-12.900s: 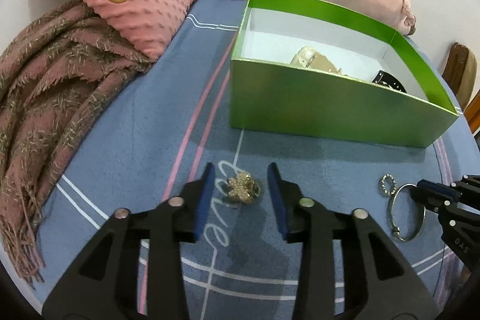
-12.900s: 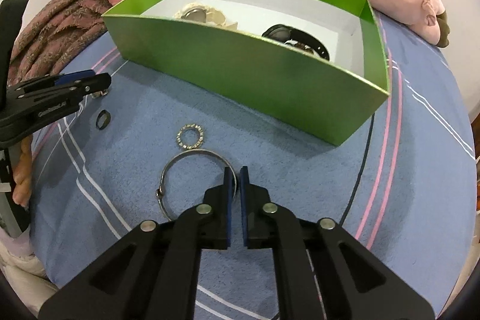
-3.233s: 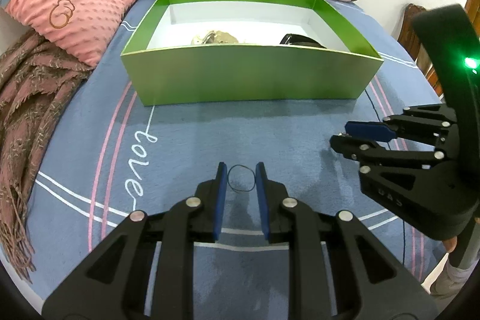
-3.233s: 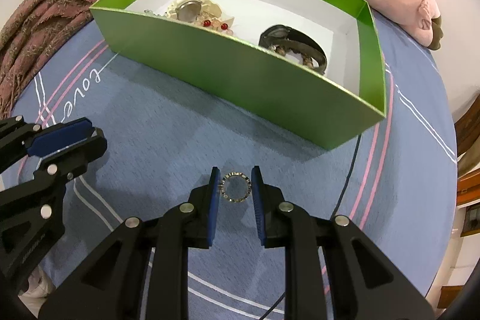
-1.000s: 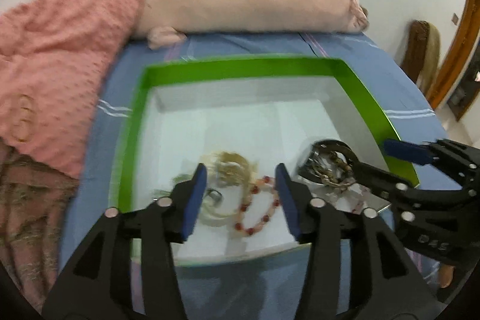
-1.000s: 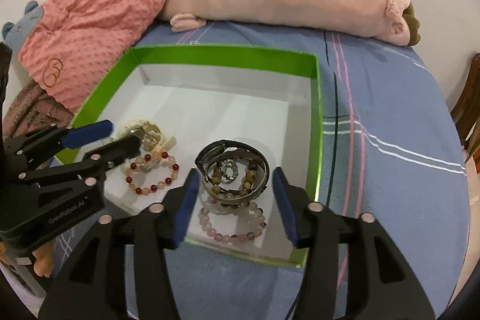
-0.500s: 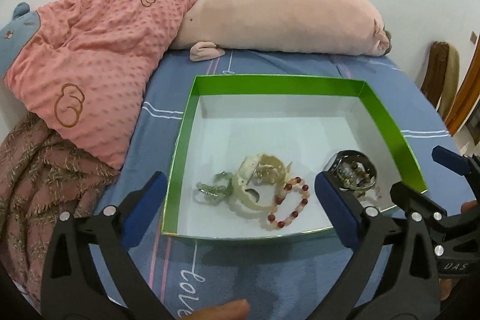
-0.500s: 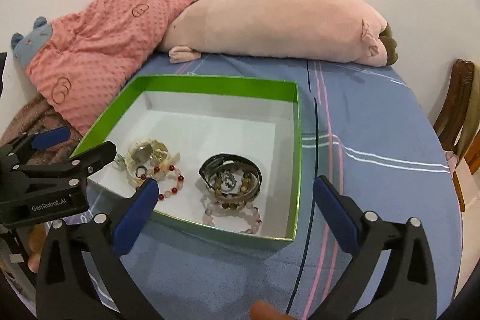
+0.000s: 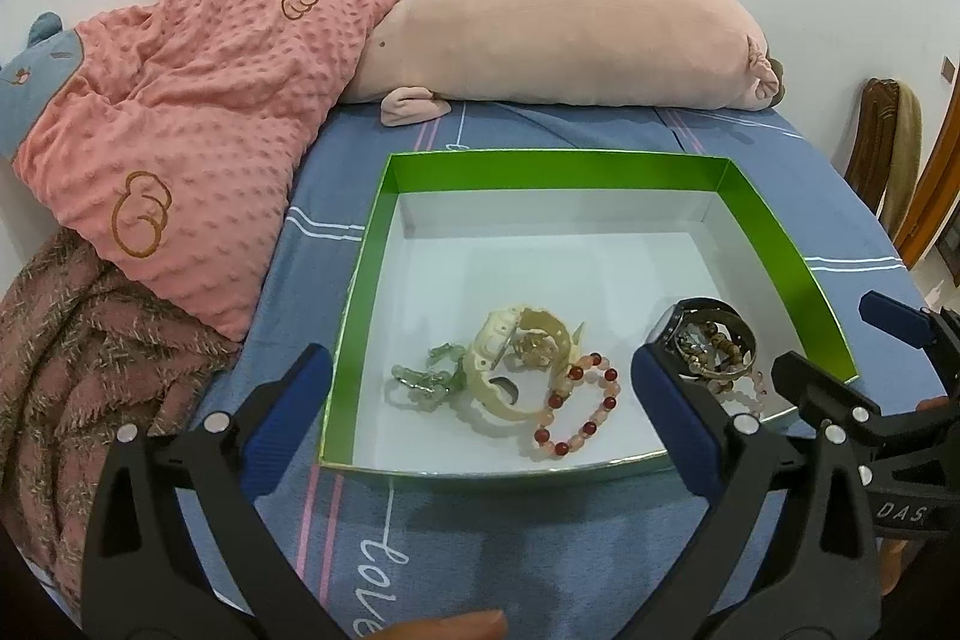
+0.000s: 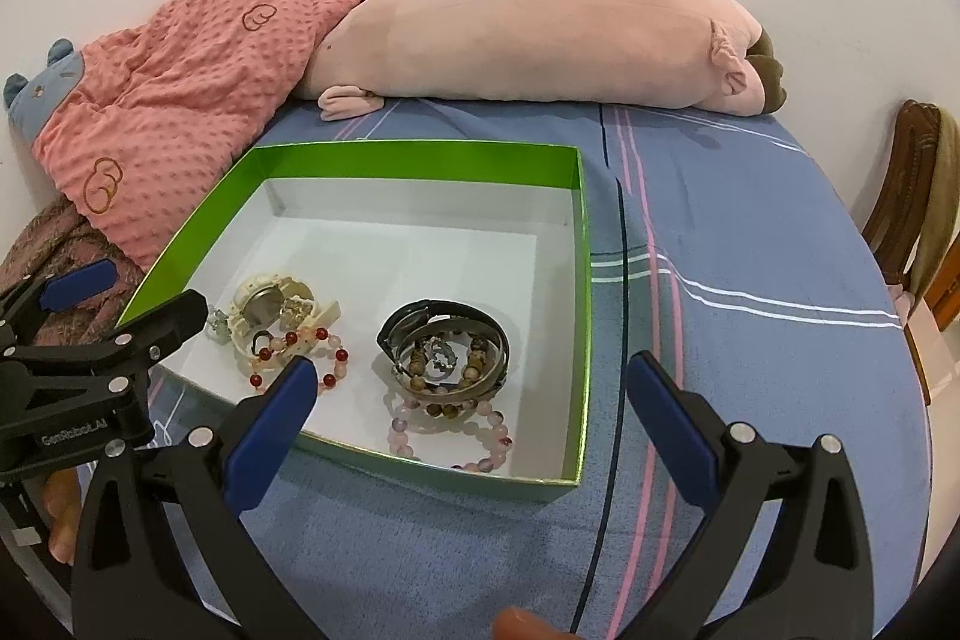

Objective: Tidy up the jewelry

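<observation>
A green box (image 9: 558, 158) with a white floor lies on the blue bedsheet and holds the jewelry. On its left side are a cream watch-like bangle (image 9: 516, 358), a green piece (image 9: 426, 379) and a red bead bracelet (image 9: 576, 412). To the right a dark bangle stack (image 10: 444, 352) lies above a pink bead bracelet (image 10: 450, 436). My left gripper (image 9: 477, 370) hovers over the box's near edge, wide open and empty. My right gripper (image 10: 471, 376) hangs beside it, also wide open and empty. Each shows in the other's view, right gripper (image 9: 831, 334) and left gripper (image 10: 147, 289).
A long pink plush pillow (image 9: 570, 34) lies behind the box (image 10: 414, 151). A pink dotted blanket (image 9: 198, 124) and a brown fringed throw (image 9: 78, 370) fill the left. A wooden chair (image 10: 918, 196) stands at the right. A thin black cable (image 10: 618, 340) runs past the box.
Both grippers' jaws spread from about half open to fully wide. Both pulled back and up from low over the box, so the whole box shows.
</observation>
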A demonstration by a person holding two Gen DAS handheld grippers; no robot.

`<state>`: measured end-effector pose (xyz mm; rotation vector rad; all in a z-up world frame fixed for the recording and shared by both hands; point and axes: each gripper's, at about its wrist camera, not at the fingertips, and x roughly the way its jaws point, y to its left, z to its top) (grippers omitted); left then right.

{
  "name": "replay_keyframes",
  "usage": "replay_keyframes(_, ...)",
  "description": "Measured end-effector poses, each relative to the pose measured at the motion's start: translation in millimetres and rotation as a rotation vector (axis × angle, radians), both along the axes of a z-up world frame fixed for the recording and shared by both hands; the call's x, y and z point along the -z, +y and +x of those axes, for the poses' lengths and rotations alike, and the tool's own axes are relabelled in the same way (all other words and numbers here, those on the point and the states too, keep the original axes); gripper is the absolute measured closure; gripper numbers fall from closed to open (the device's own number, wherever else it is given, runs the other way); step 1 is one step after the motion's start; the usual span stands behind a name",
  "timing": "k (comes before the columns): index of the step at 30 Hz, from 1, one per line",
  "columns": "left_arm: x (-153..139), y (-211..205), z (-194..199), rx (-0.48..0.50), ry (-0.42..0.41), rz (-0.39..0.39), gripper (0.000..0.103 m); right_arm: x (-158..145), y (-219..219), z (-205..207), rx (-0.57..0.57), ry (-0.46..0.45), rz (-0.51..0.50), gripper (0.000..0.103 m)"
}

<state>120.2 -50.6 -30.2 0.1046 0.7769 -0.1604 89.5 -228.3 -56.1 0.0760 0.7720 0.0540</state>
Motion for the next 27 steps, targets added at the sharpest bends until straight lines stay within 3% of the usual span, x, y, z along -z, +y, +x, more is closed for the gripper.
replay_keyframes(27, 2.3, -0.2, 1.7, 0.000, 0.013, 0.005, 0.002, 0.9, 5.3, 0.2, -0.011, 0.007, -0.013, 0.001)
